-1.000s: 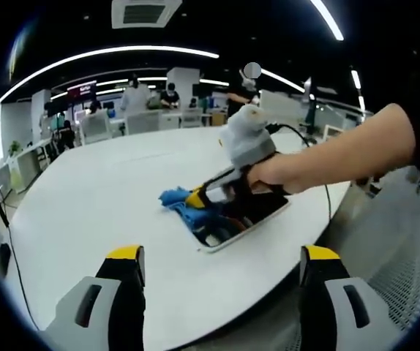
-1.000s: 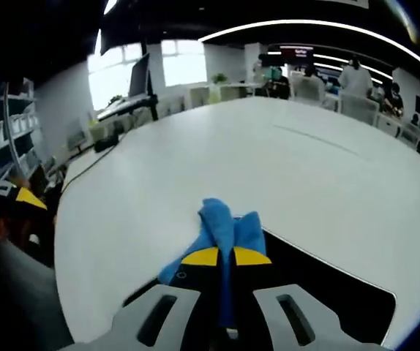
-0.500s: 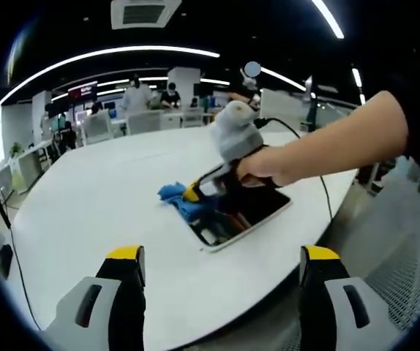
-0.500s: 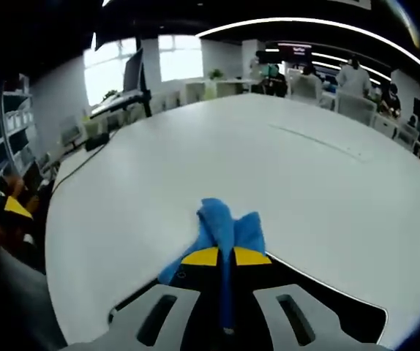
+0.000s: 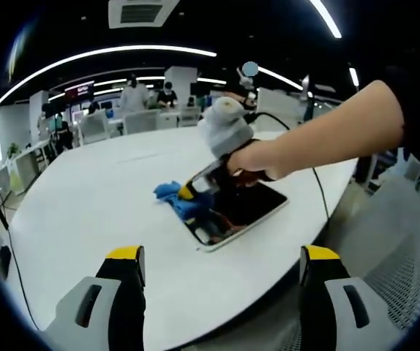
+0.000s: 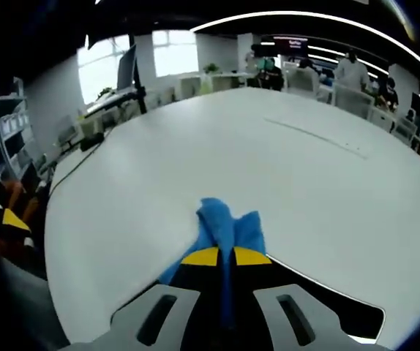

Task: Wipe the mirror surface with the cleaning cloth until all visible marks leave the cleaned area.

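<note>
A dark rectangular mirror (image 5: 248,210) with a white frame lies flat on the white table (image 5: 93,212). In the left gripper view, a person's hand holds the right gripper (image 5: 186,192) over the mirror's far left end, shut on a blue cleaning cloth (image 5: 173,197) that presses on the glass. My left gripper (image 5: 221,265) hovers open at the table's near edge, well short of the mirror. In the right gripper view, the right gripper (image 6: 225,256) pinches the blue cloth (image 6: 225,225), which bunches ahead of the yellow tips; the mirror (image 6: 320,300) shows dark below.
A black cable (image 5: 318,191) runs from the right gripper across the table. Chairs, desks and people stand in the office beyond the table's far side. A mesh chair (image 5: 407,270) sits at the near right. A shelf (image 6: 5,139) stands off the table's left.
The right gripper with the cloth has slid left along the mirror towards its far left end. My left gripper has stayed put and open.
</note>
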### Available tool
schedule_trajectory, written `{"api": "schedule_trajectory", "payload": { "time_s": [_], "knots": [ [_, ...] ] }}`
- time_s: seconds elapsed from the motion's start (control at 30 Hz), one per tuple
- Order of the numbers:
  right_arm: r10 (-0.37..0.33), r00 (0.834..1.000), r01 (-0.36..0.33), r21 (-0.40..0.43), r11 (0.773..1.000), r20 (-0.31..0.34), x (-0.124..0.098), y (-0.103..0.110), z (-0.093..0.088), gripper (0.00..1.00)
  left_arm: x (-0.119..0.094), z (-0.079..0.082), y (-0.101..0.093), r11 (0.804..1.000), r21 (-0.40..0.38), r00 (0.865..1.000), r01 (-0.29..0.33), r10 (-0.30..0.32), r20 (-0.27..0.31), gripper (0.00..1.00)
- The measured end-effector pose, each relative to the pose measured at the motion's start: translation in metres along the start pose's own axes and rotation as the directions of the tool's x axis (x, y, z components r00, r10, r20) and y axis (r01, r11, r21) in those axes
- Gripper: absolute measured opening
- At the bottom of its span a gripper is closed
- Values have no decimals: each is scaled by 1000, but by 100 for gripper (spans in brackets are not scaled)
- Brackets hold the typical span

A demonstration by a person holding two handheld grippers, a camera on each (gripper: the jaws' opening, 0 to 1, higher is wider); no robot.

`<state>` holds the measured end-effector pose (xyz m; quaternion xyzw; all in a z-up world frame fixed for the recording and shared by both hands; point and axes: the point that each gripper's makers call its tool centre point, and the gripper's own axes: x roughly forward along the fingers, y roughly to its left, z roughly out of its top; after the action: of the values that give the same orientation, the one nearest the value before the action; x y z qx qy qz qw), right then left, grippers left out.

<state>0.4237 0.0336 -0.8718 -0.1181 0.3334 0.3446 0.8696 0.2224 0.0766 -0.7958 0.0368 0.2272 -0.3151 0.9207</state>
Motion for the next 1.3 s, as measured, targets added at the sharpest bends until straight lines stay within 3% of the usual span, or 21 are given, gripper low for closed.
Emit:
{"api": "schedule_trajectory", "payload": {
  "time_s": [0.53, 0.93, 1.3],
  "knots": [
    [-2, 1000, 2, -12, 1000, -1, -7, -9, -6, 0, 0, 1, 1, 1000, -5, 1000, 1, -1, 9, 87],
    [-33, 999, 33, 21, 999, -8, -23, -17, -15, 0, 0, 1, 1, 1000, -6, 1000, 3, -3, 14, 87],
    [-38, 999, 39, 39, 998, -5, -25, -25, -18, 0, 0, 1, 1, 1000, -9, 1000, 1, -1, 15, 87]
  ]
}}
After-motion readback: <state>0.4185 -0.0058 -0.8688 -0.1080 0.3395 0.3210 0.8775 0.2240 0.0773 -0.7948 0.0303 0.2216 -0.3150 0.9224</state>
